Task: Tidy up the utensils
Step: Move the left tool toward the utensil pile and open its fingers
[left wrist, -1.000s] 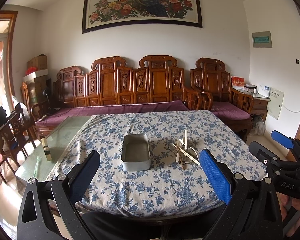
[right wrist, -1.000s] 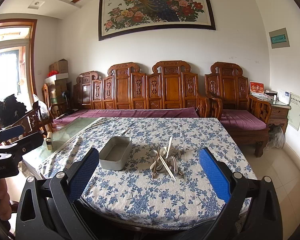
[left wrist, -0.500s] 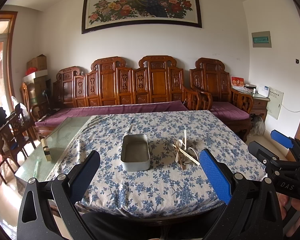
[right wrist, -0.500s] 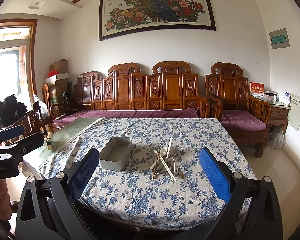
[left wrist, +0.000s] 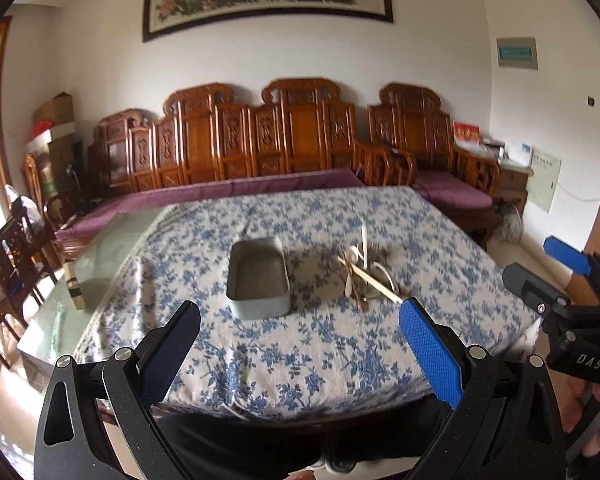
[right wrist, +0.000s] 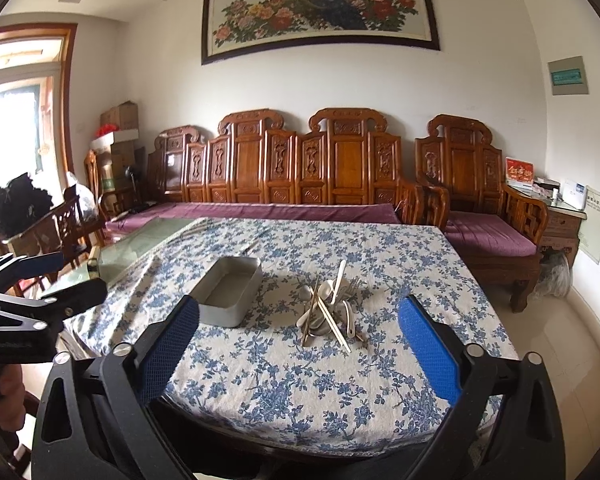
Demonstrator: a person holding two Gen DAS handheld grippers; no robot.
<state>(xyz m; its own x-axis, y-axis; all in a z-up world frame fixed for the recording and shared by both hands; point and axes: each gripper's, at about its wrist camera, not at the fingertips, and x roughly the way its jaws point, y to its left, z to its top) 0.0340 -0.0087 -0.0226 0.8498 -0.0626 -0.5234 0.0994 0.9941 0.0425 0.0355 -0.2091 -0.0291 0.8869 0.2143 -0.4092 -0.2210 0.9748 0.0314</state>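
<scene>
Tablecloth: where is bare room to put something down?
Free: the tablecloth from the near edge up to the metal tin and the pile of utensils, and the far half behind them. The pile itself is crowded; only a narrow strip separates it from the tin.

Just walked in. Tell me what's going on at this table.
A person holds a two-finger gripper in each hand, about to sort utensils. Both the left gripper and the right gripper are open and hold nothing, poised over the near edge of the floral tablecloth. A heap of utensils lies loose on the cloth, and an empty metal tin sits to its left. Nothing has gone into the tin yet.
</scene>
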